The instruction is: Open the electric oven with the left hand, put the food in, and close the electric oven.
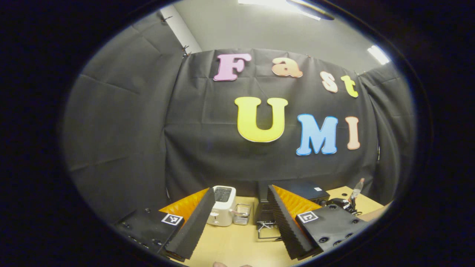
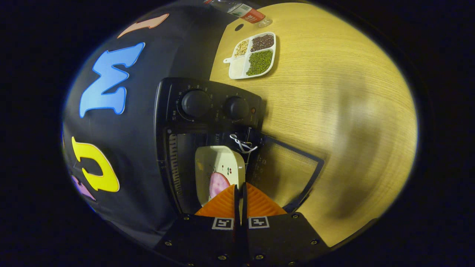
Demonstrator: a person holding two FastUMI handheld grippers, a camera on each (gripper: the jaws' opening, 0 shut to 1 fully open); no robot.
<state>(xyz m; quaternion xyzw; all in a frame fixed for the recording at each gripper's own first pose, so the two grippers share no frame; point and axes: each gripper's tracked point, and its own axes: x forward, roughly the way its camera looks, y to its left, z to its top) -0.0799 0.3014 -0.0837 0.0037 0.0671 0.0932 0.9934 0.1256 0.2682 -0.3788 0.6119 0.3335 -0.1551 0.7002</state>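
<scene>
In the right gripper view the black electric oven (image 2: pixel 207 104) stands with its door (image 2: pixel 285 170) swung down flat onto the wooden table (image 2: pixel 334 92). A white square plate (image 2: pixel 219 163) carrying a pink piece of food (image 2: pixel 217 183) sits partly inside the oven cavity. My right gripper (image 2: pixel 240 185) is shut on the plate's near edge. My left gripper (image 1: pixel 241 189) is held open well above the table, with nothing between its fingers. Beyond it the oven (image 1: pixel 304 190) shows at the back, partly hidden by one finger.
A white toaster (image 1: pixel 222 205) and a small wire basket (image 1: pixel 242 214) stand left of the oven. A sectioned white tray (image 2: pixel 254 55) of beans and a plastic bottle (image 2: pixel 245 11) lie past the oven's knob side. A forearm (image 1: pixel 374 213) reaches in from the right.
</scene>
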